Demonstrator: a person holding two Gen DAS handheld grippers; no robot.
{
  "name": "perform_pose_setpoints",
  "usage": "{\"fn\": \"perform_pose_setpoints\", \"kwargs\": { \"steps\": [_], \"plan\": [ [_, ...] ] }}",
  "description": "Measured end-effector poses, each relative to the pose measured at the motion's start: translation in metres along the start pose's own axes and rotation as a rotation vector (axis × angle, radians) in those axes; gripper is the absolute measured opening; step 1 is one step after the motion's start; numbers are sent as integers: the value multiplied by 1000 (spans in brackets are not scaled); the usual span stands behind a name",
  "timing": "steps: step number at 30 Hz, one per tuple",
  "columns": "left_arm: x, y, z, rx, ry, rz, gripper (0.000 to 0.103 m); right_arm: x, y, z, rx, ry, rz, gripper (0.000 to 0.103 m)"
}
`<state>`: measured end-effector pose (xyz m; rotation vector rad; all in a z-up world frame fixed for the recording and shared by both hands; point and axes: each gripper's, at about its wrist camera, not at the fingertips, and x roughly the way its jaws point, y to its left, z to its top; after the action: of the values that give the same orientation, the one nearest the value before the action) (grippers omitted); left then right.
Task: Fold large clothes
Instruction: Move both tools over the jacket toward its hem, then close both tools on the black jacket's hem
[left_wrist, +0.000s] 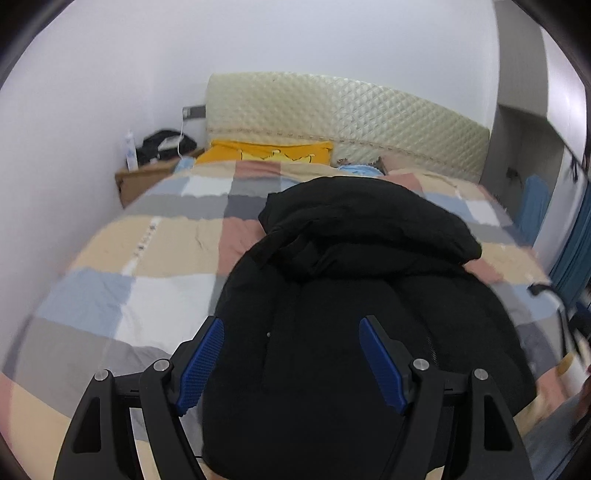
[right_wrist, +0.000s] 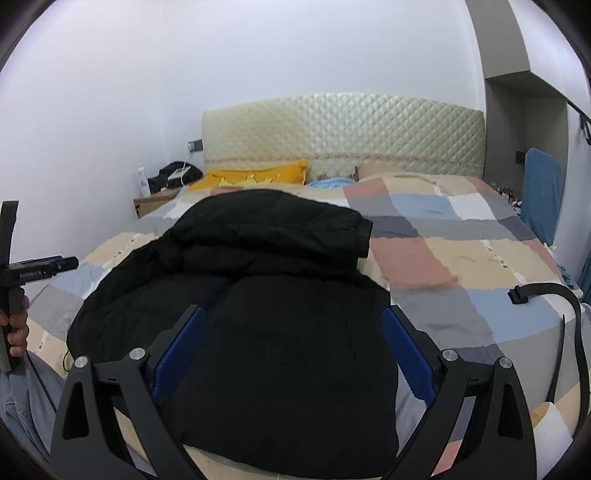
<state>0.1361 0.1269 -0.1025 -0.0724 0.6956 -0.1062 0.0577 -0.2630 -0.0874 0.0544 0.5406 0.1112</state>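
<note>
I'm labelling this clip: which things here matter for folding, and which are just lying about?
For the job: black jacket, patchwork bedspread beneath it, left gripper, right gripper, both open.

Lying about: yellow pillow, black strap, white bottle, black bag.

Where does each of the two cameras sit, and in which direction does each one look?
Left wrist: sits on the left gripper, open over the near hem of the black jacket, facing the headboard; only its own fingers show.
Right wrist: sits on the right gripper, also open above the black jacket, facing the headboard; the person's left hand shows at the left edge.
Shared: jacket, checked bedspread, yellow pillow, headboard.
</note>
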Motion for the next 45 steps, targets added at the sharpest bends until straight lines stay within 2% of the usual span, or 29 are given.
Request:
{"fn": "perform_pose_setpoints", "kwargs": {
  "steps": [6,10,13,18,21,24,25,27,28,34,41,45],
  "plan": [
    [15,25,4,-102,42,-66,75,20,-8,-1,47,104,23,96],
    [27,34,8,-114,55,-12,75,44,-1,0,11,198,25,96],
    [39,42,11,-126,75,-3,75,61,-3,-1,-1,274,51,96],
    [49,55,4,-204,116,-3,75,81,-39,-2,90,355,107,96],
    [47,64,-2,-272,119,-31,75,94,-60,-5,128,420,100,96],
    [48,72,-6,-320,126,-49,75,114,-88,-18,285,510,132,96],
    [49,73,-6,-329,134,-49,75,119,-97,-27,344,533,115,96],
    [53,74,-7,-339,153,-51,75,128,-107,-43,383,593,18,96],
    [55,74,-7,-342,164,-54,75,131,-110,-48,400,612,0,96],
    [60,68,-9,-326,203,-59,75,137,-139,-66,568,651,-24,99],
    [63,67,-11,-345,223,-60,75,139,-176,-109,942,705,89,102],
    [66,72,-12,-368,234,-65,75,137,-178,-116,1007,713,130,103]
  ]
}}
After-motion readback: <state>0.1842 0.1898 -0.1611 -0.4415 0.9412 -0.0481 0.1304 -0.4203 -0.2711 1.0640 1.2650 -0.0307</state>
